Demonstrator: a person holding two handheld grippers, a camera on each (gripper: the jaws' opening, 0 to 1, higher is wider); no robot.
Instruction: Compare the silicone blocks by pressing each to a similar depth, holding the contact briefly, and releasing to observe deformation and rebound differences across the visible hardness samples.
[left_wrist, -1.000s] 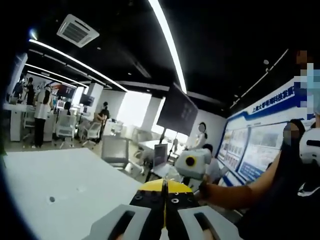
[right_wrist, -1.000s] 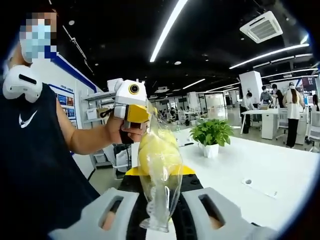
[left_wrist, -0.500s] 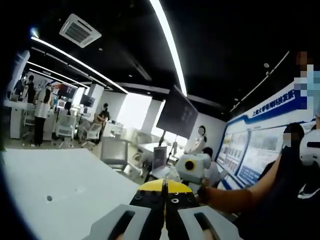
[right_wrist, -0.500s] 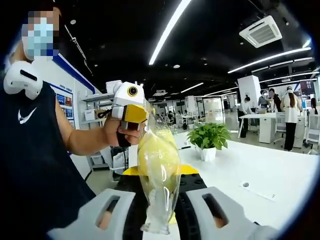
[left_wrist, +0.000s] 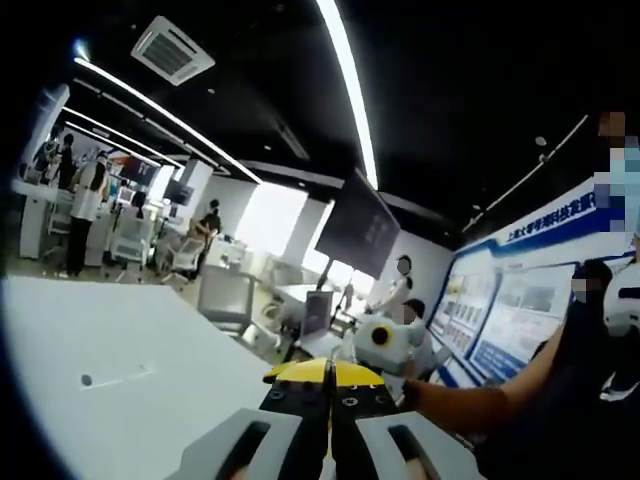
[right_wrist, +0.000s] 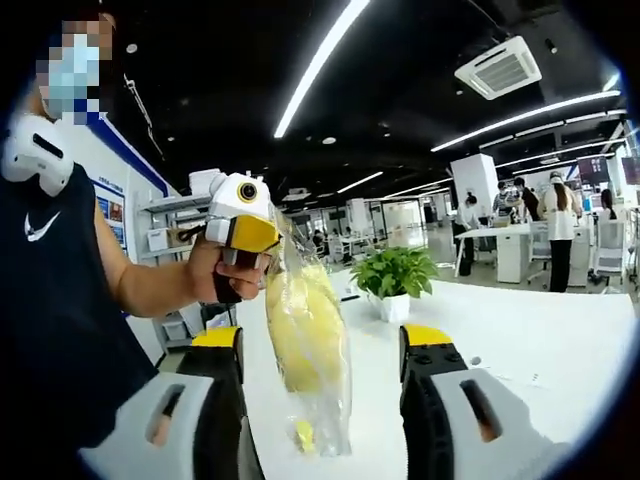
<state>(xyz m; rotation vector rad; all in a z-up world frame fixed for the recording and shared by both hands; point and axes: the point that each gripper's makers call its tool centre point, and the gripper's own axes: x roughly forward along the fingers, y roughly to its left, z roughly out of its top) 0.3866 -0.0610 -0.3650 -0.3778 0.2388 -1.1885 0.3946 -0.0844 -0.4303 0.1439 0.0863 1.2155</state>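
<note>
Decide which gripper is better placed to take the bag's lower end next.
Right, probably. The right gripper has open jaws on either side of the hanging bag, while the left gripper is shut on its top, so it isn't free.

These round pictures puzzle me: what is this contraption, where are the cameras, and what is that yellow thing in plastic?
There is no robot here. A person holds a hand-gripper in each hand, and a camera rides on each, looking along its two jaws. In the right gripper view, the right gripper stands open, jaws apart. Between them hangs a clear bag with something yellow inside, held from above by the left gripper in the person's hand. In the left gripper view, the left gripper has its jaws together. Behind are a white table and a potted plant.
</note>
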